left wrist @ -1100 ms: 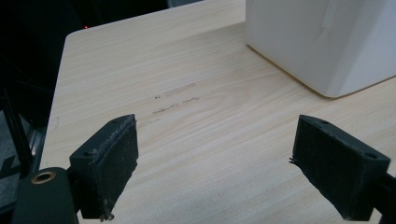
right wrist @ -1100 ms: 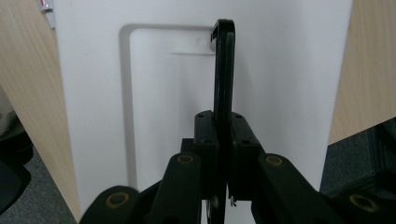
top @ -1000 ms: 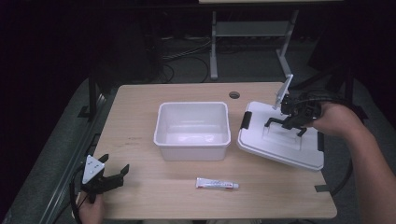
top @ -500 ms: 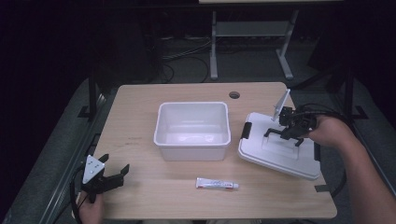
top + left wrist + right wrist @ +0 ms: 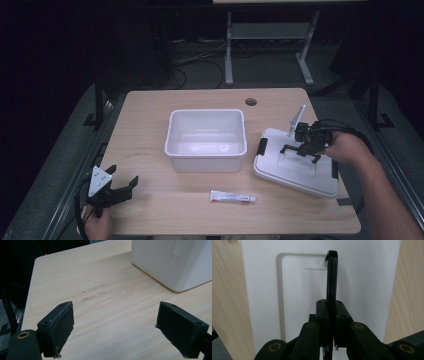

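A white lid (image 5: 280, 170) with black side clips lies low at the table's right side, beside a white open bin (image 5: 206, 112) at the centre. Whether the lid touches the table I cannot tell. My right gripper (image 5: 301, 148) is shut on the lid's black handle (image 5: 292, 148). In the right gripper view the handle (image 5: 331, 272) runs upright between the closed jaws of the right gripper (image 5: 331, 307), over the lid (image 5: 367, 290). My left gripper (image 5: 122, 174) stands open near the front left corner. The left gripper (image 5: 120, 327) has only bare wood between its jaws.
A small white tube (image 5: 231, 197) lies on the wooden table (image 5: 150, 125) in front of the bin. The bin's wall (image 5: 170, 260) shows ahead of the left gripper. A round cable hole (image 5: 251, 102) sits at the table's back edge. Table legs and cables stand behind.
My right gripper has come down with the lid, which now sits lower and flatter at the right of the table. The left gripper has not moved.
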`<state>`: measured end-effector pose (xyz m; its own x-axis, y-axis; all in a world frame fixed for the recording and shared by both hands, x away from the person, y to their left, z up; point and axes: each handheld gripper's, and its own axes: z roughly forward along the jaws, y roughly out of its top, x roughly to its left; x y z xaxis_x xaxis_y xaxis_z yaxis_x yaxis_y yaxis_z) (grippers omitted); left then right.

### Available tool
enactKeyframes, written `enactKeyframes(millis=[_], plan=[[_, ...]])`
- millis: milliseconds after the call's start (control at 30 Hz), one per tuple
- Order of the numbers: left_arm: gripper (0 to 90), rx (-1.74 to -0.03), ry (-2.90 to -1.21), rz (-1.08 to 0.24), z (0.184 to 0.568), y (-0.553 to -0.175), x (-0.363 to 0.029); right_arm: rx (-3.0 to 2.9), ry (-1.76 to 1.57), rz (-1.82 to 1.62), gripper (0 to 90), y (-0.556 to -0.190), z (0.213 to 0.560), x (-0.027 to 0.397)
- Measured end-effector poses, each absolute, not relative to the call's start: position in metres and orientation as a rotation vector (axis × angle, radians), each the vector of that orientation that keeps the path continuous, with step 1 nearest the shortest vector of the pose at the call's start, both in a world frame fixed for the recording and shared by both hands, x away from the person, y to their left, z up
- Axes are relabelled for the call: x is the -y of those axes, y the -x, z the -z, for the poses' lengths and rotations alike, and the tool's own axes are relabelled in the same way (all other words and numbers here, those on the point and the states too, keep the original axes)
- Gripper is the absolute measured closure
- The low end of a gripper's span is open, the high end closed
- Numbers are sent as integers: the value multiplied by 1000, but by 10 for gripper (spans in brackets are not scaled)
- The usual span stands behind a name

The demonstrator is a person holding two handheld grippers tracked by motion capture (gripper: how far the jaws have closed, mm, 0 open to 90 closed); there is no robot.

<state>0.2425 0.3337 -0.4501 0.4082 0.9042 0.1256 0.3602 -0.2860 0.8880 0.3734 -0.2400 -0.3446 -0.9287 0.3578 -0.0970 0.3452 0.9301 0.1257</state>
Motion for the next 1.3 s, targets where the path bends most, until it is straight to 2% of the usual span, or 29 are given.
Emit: enactKeyframes(millis=[833,1300], plan=[[137,-1089,-1836,-833,450,-242,-334,-3009,-567,-162,837,-381,386,235],[138,-1087,-1836,-831,450,-242,-333,-3001,-579,-189,826,-376,389,237]])
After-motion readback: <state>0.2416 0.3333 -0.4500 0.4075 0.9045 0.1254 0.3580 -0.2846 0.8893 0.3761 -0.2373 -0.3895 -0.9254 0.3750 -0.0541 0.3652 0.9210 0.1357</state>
